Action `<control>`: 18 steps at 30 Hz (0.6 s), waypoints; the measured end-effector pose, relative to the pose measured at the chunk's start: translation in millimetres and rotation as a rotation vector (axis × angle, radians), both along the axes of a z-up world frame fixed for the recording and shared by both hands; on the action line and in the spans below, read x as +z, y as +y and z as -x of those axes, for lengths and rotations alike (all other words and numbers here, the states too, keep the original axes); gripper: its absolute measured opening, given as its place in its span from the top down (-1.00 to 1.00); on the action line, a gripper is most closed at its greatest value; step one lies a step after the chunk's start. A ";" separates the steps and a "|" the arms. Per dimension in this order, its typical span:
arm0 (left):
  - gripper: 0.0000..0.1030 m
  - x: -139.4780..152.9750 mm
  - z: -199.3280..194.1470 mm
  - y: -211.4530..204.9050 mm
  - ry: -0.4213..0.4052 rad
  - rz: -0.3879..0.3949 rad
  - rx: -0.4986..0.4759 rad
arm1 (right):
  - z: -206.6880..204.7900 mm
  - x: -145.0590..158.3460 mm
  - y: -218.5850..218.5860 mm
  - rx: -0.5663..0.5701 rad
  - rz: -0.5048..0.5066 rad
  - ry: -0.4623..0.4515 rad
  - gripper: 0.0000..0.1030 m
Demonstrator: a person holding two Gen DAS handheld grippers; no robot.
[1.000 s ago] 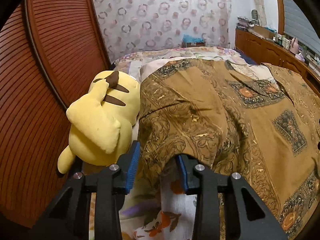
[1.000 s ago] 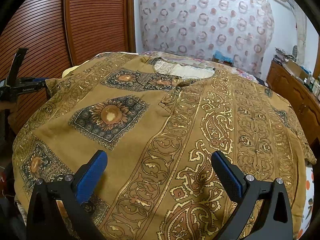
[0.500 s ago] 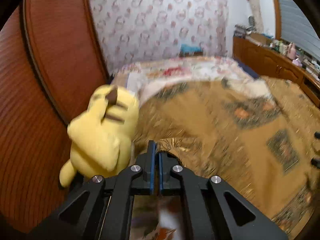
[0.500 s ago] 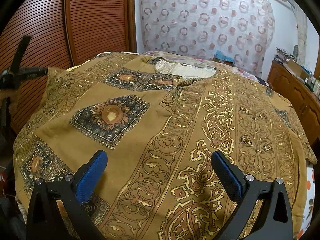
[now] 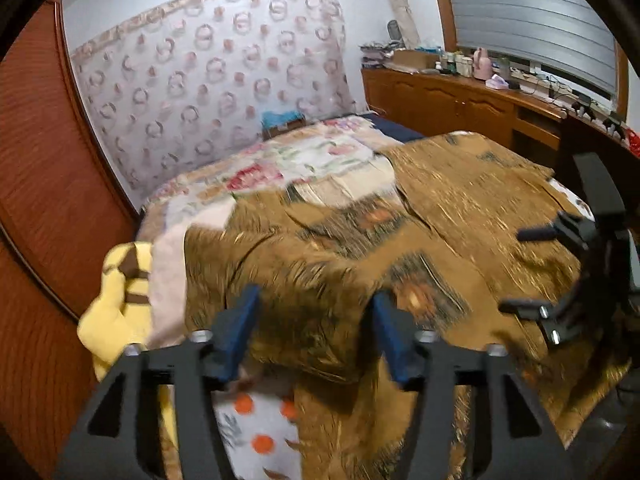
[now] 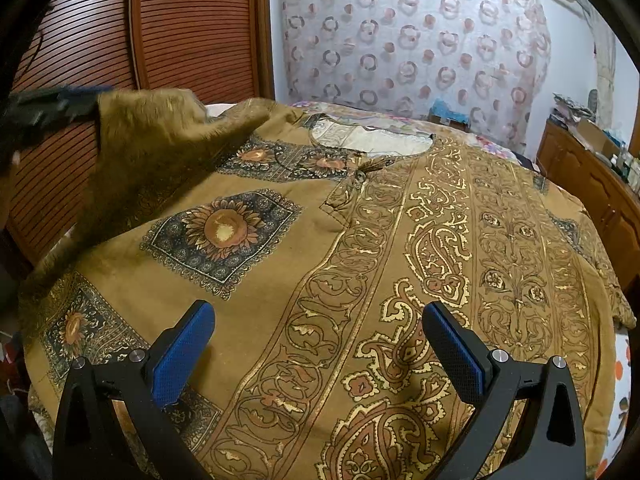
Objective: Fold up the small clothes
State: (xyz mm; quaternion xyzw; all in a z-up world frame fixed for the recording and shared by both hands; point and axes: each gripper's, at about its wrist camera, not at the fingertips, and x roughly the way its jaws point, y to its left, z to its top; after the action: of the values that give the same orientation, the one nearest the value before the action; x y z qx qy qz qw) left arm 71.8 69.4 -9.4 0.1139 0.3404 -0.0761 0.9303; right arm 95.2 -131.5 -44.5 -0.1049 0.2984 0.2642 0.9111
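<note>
A home bedroom: a bed (image 5: 280,168) with floral bedding, louvred wooden wardrobe doors (image 6: 192,32) beside it, a cluttered dresser (image 5: 460,92) nearby.

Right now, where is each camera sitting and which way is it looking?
Left wrist: on the left hand-held gripper, over the left side of the shirt, looking across it; its open fingers and the right hand-held gripper show.
Right wrist: on the right hand-held gripper, at the bottom edge, looking toward the collar; its fingers show.
Both see shirt and curtain.
</note>
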 end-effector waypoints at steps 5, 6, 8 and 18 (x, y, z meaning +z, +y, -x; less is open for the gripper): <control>-0.50 -7.9 14.1 22.9 0.000 0.075 0.070 | -1.9 -0.2 -2.0 -0.003 -0.010 0.007 -1.00; -0.50 -8.9 17.6 28.1 -0.005 0.092 0.088 | -2.4 -0.2 -2.6 -0.003 -0.012 0.009 -1.00; -0.50 -12.2 24.1 36.3 -0.021 0.118 0.135 | -2.5 0.0 -4.0 -0.003 -0.019 0.010 -1.00; -0.50 -31.2 51.4 73.6 -0.064 0.240 0.293 | -1.2 24.1 2.0 0.106 -0.063 -0.041 -0.98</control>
State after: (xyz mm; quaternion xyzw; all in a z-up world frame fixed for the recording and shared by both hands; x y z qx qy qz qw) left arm 20.4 143.0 -40.6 -0.0462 0.3119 0.0240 0.9487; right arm 96.4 -129.5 -20.4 -0.0973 0.2652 0.3194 0.9045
